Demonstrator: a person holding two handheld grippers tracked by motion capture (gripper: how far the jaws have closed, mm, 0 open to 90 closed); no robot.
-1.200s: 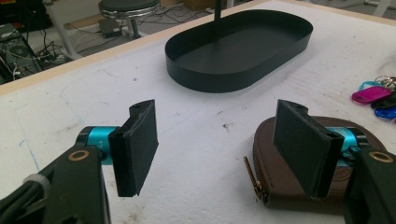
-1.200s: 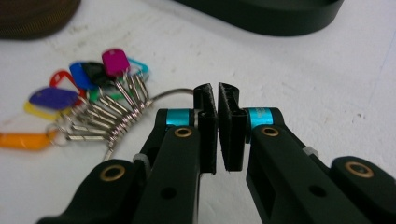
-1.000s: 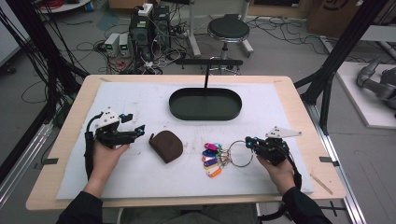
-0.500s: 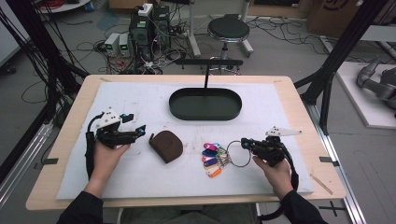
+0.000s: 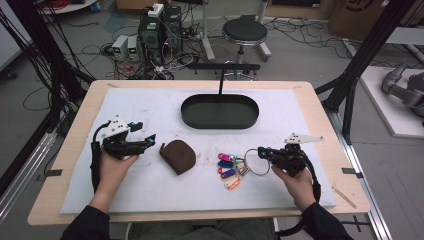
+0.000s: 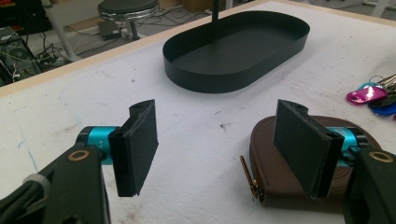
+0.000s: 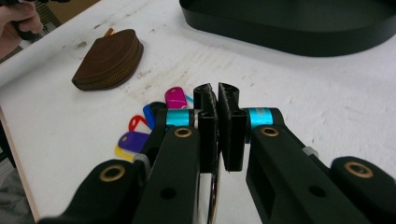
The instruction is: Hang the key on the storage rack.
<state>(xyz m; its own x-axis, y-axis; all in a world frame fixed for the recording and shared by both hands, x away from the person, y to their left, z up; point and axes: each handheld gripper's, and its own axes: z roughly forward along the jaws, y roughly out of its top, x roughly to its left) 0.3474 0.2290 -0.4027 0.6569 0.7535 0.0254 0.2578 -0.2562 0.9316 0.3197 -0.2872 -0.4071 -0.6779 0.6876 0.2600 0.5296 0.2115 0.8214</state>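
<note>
A bunch of keys with coloured tags [image 5: 227, 167] [image 7: 140, 126] lies on the white mat, its metal ring [image 5: 258, 162] pointing right. My right gripper [image 5: 262, 150] [image 7: 217, 93] sits at that ring with its jaws nearly together, and a sliver of the ring shows between them. A brown zipped pouch [image 5: 178, 156] [image 6: 264, 142] [image 7: 109, 58] lies left of the keys. My left gripper [image 5: 144, 132] [image 6: 215, 149] stands open just left of the pouch, its right jaw over the pouch's edge, nothing between the pads.
A black oval tray [image 5: 220, 122] [image 6: 224, 79] [image 7: 280, 37] with an upright post rests at the mat's far middle. The white mat [image 5: 150, 195] covers most of the wooden table. Beyond the table are a stool [image 5: 244, 31], cables and electronics.
My right gripper has slid left toward the key ring and now sits on it. The left gripper and the pouch have barely moved.
</note>
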